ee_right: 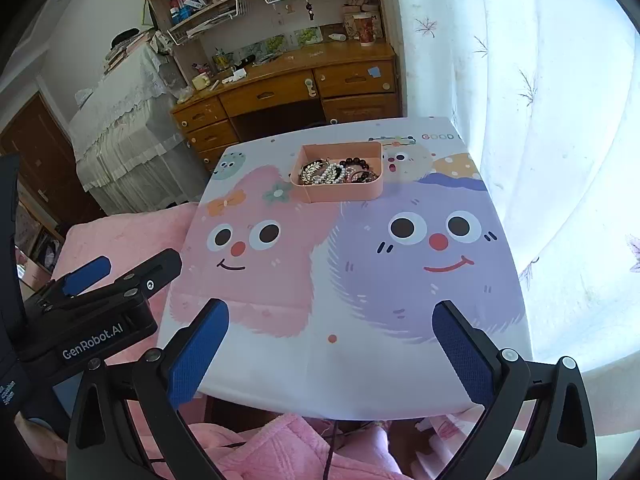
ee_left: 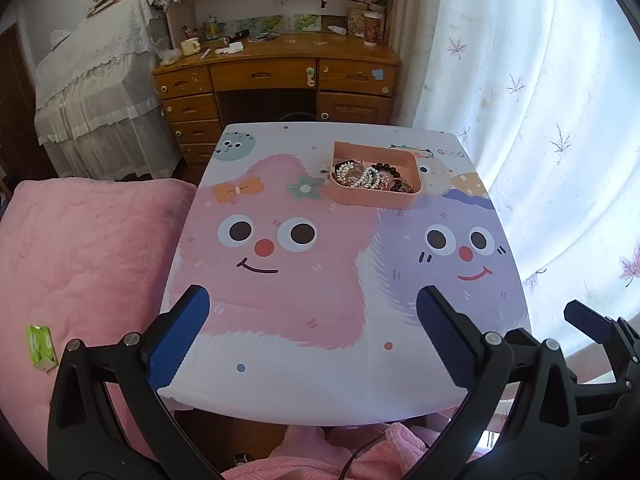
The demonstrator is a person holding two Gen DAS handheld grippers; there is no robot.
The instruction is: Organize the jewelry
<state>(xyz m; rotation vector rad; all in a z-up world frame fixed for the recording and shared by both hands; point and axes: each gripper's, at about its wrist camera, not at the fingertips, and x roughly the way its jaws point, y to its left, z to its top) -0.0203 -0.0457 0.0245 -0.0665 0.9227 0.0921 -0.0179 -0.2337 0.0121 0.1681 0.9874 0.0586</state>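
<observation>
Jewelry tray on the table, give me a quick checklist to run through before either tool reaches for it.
1. Left tool open: ok, its pads stand wide apart with nothing between them.
2. Right tool open: ok, also wide apart with nothing held.
3. Tray sitting flat on the table: ok, upright near the far edge.
4. Jewelry inside the tray: ok, beads and chains heaped together; no loose piece shows on the table.
5. Pieces separable for a single grasp: cannot tell, the heap looks tangled.
6. Path from tools to tray: ok, only the printed tabletop lies between.
</observation>
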